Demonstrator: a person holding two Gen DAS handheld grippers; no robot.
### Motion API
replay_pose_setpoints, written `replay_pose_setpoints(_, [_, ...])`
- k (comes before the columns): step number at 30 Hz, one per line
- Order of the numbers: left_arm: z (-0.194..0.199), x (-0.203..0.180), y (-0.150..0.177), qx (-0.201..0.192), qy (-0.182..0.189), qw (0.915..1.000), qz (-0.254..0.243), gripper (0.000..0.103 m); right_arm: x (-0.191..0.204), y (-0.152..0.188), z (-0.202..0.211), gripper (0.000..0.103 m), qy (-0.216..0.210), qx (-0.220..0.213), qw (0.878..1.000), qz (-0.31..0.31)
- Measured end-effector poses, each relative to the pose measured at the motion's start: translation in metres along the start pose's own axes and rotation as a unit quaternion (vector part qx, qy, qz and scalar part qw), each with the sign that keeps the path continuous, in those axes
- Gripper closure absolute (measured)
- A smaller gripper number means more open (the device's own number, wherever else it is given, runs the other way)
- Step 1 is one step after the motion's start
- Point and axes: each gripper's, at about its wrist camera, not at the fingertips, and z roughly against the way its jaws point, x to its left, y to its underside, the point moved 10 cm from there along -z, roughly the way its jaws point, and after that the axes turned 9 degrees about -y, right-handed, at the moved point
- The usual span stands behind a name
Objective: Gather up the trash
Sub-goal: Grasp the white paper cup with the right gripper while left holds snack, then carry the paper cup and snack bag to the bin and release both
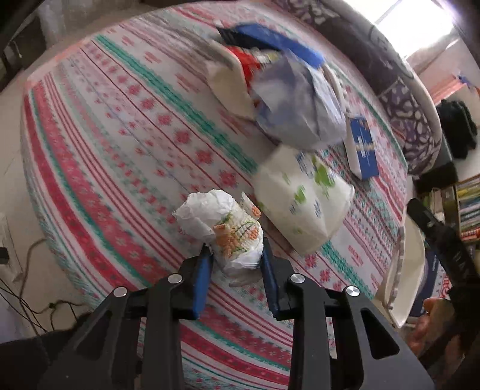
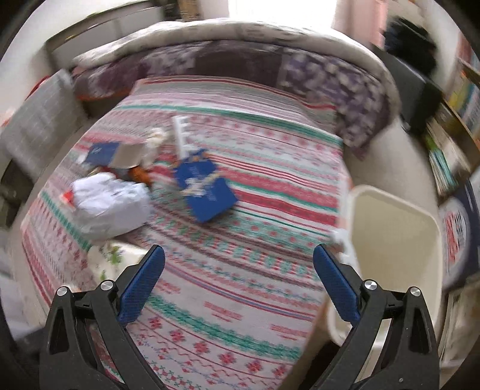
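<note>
White crumpled paper wad (image 1: 223,231) pinched between left gripper (image 1: 237,255) pads over striped bedspread (image 1: 120,135), R gripper (image 2: 238,264) spread wide w/ nothing in it, cream bin (image 2: 393,240) at bed's right edge.

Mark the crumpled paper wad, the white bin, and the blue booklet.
crumpled paper wad (image 1: 228,231), left wrist view, printed middle.
white bin (image 2: 396,240), right wrist view, inner wall.
blue booklet (image 2: 207,192), right wrist view, cover centre.

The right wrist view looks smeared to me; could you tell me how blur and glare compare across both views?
Right wrist view: strong motion blur over the bedspread and blue booklet, window blown out. Left wrist view: sharper, the crumpled paper wad between the jaws fairly crisp, farther litter smeared, window glare top right.
</note>
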Motion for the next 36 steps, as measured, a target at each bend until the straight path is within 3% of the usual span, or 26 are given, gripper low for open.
replay_pose_setpoints(4, [0.02, 0.018, -0.017, -0.033, -0.003, 0.9994, 0.008, 0.072, 0.043, -0.003, -0.013, 0.007, -0.038, 0.006, 0.996, 0.08])
replay_pose_setpoints(9, [0.043, 0.042, -0.043, -0.061, 0.002, 0.9973, 0.041, 0.072, 0.098, 0.01, -0.035, 0.007, -0.095, 0.041, 0.975, 0.196])
replay_pose_setpoints(13, [0.056, 0.061, -0.058, -0.077, 0.005, 0.9947, 0.068, 0.072, 0.123, 0.022, -0.048, 0.007, -0.098, 0.063, 0.958, 0.263])
replay_pose_setpoints(16, [0.048, 0.043, -0.066, -0.079, 0.004, 0.9942, 0.072, 0.072, 0.133, 0.029, -0.056, 0.007, -0.097, 0.077, 0.95, 0.286])
replay_pose_setpoints(19, [0.044, 0.041, -0.067, -0.074, 0.005, 0.9944, 0.075, 0.072, 0.14, 0.036, -0.066, 0.009, -0.092, 0.095, 0.945, 0.3])
replay_pose_setpoints(20, [0.044, 0.043, -0.067, -0.072, 0.005, 0.9944, 0.076, 0.072, 0.142, 0.039, -0.069, 0.023, -0.09, 0.1, 0.943, 0.304])
replay_pose_setpoints(23, [0.043, 0.044, -0.069, -0.072, 0.007, 0.994, 0.081, 0.072, 0.146, 0.043, -0.071, 0.027, -0.092, 0.107, 0.942, 0.304])
replay_pose_setpoints(25, [0.045, 0.045, -0.071, -0.077, 0.006, 0.9936, 0.082, 0.072, 0.149, 0.04, -0.066, 0.03, -0.118, 0.107, 0.946, 0.283])
replay_pose_setpoints(31, [0.056, 0.038, -0.078, -0.104, -0.003, 0.9922, 0.069, 0.072, 0.146, 0.02, -0.042, 0.032, -0.148, 0.075, 0.96, 0.227])
replay_pose_setpoints(36, [0.067, 0.028, -0.086, -0.135, -0.012, 0.9895, 0.051, 0.072, 0.143, 0.004, -0.014, 0.032, -0.167, 0.034, 0.964, 0.202])
